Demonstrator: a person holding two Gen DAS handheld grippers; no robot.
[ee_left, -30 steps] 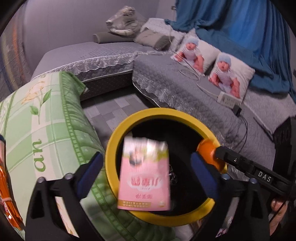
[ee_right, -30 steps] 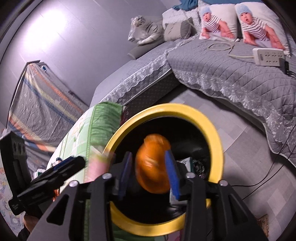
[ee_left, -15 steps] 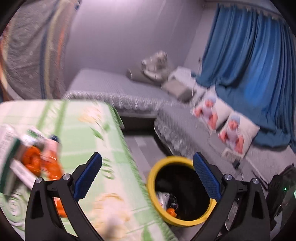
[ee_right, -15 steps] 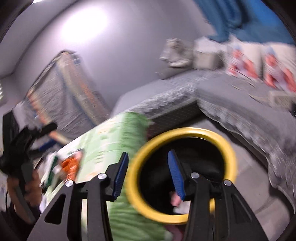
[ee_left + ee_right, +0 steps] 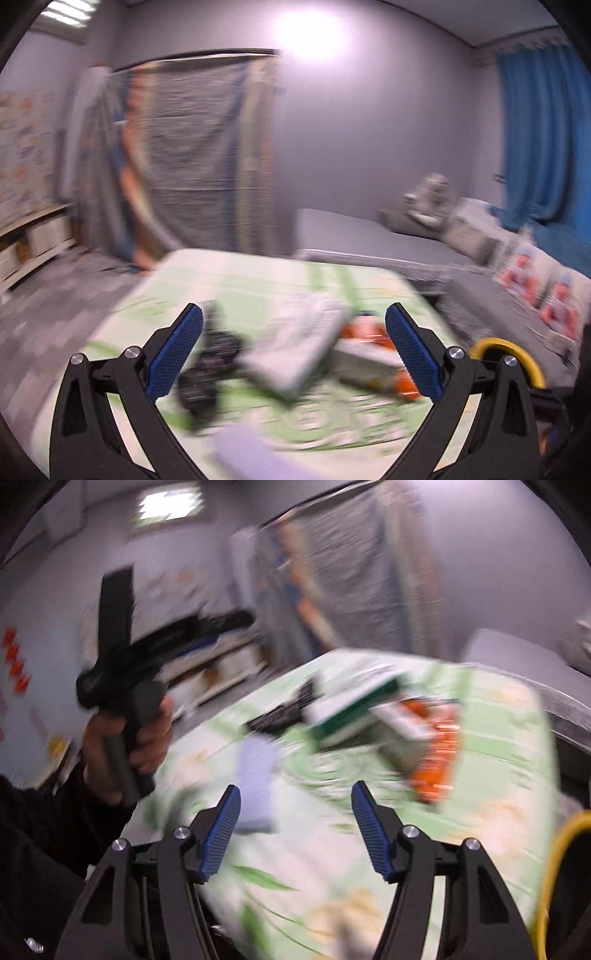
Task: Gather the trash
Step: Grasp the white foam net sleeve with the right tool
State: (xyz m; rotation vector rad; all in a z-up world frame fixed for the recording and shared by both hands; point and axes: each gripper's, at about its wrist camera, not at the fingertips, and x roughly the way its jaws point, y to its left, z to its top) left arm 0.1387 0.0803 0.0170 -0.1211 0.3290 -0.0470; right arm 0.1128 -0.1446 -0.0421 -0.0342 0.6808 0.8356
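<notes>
Green-patterned tablecloth [image 5: 258, 280] fills our view, litter clustered ahead: a white-green carton [image 5: 295, 354] lying diagonally, orange wrappers [image 5: 436, 753] rightward. Our left gripper [image 5: 293, 354] gapes wide, nearest; our right gripper [image 5: 295, 830] also spread, empty. Yellow-rimmed bin [image 5: 506, 354] sits right.

Grey walls [image 5: 369, 129] enclose the room. A blue curtain [image 5: 535, 129] hangs right of the grey bed [image 5: 369, 236]; left of the bed leans what may be a plastic-wrapped mattress [image 5: 192, 158]. A ceiling light [image 5: 168, 506] glows above.
</notes>
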